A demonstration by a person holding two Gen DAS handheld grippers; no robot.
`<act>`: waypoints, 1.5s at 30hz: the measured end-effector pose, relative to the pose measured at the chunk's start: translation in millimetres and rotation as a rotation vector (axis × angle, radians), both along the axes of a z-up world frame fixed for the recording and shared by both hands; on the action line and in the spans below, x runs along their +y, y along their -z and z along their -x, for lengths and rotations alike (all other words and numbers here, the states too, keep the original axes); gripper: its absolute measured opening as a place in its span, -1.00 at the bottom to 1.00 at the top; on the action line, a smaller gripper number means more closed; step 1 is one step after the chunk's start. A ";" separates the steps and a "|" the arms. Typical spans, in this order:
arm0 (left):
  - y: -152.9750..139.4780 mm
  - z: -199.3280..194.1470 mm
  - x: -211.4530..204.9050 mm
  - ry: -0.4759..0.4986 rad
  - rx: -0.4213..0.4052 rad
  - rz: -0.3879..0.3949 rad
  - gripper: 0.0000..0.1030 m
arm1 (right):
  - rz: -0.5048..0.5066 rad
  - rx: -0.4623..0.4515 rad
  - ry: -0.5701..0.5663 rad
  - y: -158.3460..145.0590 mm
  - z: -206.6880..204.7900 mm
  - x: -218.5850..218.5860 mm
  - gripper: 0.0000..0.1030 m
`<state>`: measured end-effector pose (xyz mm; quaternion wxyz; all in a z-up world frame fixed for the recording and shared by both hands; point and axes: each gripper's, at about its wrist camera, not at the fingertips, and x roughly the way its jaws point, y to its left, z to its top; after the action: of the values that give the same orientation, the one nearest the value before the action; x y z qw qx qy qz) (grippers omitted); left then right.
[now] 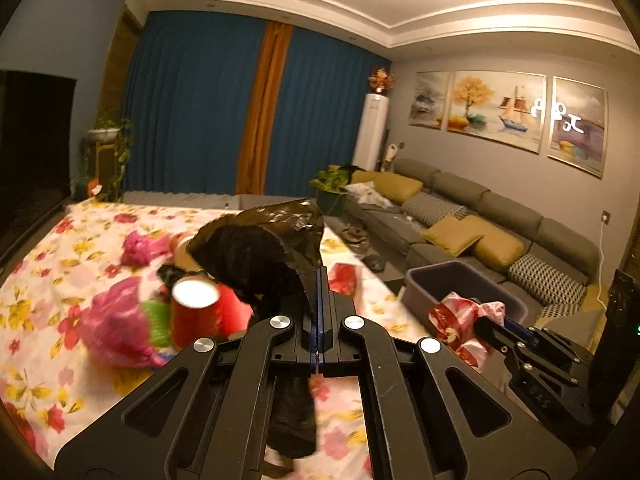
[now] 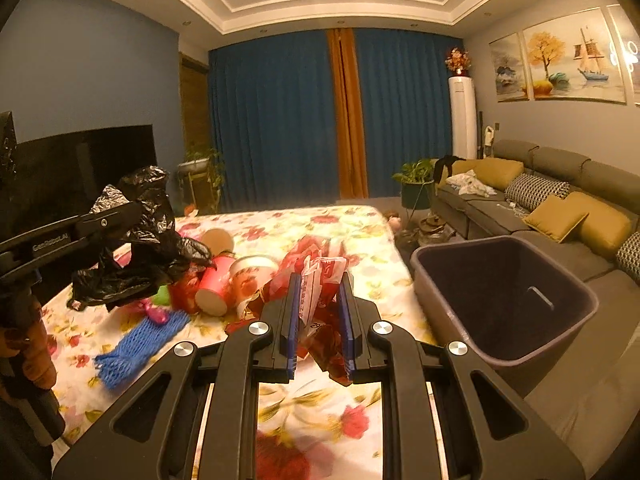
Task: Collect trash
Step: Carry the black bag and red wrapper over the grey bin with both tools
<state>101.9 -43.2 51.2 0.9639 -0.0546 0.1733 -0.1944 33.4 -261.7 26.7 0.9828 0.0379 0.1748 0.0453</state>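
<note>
Left wrist: black bag (image 1: 256, 256) between shut left claw (image 1: 319, 280) pads.

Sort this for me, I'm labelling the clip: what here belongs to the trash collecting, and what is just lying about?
Job:
- black bag, in the left gripper
- red wrapper, in the right gripper
- bin
- red cups
- blue net
- pink bag

Lying about:
- sofa with cushions
- TV
- potted plant
- curtains
</note>
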 end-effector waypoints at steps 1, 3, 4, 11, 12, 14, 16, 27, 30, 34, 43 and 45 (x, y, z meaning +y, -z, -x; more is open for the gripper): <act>-2.3 0.1 -4.3 0.011 -0.004 -0.001 -1.00 | 0.000 -0.004 0.008 -1.6 0.1 -3.1 -0.64; -8.3 -0.6 -16.1 0.033 -0.014 0.000 -1.00 | 0.001 -0.012 0.022 -5.0 0.0 -8.5 -0.64; -9.1 -0.6 -20.1 0.036 -0.019 -0.003 -1.00 | 0.003 -0.018 0.031 -7.1 0.4 -12.0 -0.64; -20.8 -6.8 -78.5 0.112 -0.058 -0.039 -1.00 | 0.015 -0.056 0.129 -14.5 3.0 -46.9 -0.64; -20.5 -8.3 -85.4 0.122 -0.059 -0.045 -1.00 | 0.020 -0.062 0.150 -15.9 3.6 -53.9 -0.64; -21.5 -11.4 -107.8 0.156 -0.066 -0.056 -1.00 | 0.029 -0.075 0.192 -19.0 5.0 -67.7 -0.64; -22.7 -13.5 -126.1 0.184 -0.070 -0.059 -1.00 | 0.039 -0.085 0.225 -21.6 6.0 -79.3 -0.64; -11.1 -37.0 -216.3 0.324 -0.057 -0.052 -1.00 | 0.044 -0.100 0.355 -19.2 6.2 -137.6 -0.64; -6.0 -43.7 -229.7 0.344 -0.048 -0.056 -1.00 | 0.049 -0.102 0.379 -17.1 3.5 -146.3 -0.64; 4.2 -51.7 -243.2 0.361 -0.033 -0.057 -1.00 | 0.047 -0.101 0.396 -14.8 -0.2 -155.2 -0.64; 20.1 -70.9 -258.3 0.384 -0.002 -0.057 -1.00 | 0.033 -0.094 0.416 -6.9 -14.4 -165.0 -0.62; 22.6 -74.9 -262.4 0.386 0.003 -0.058 -1.00 | 0.029 -0.093 0.413 -7.5 -18.1 -163.2 -0.61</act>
<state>176.8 -305.6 28.6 0.9097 0.0069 0.1876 -0.3704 51.5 -424.9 34.2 0.9787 0.0569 0.1183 -0.1581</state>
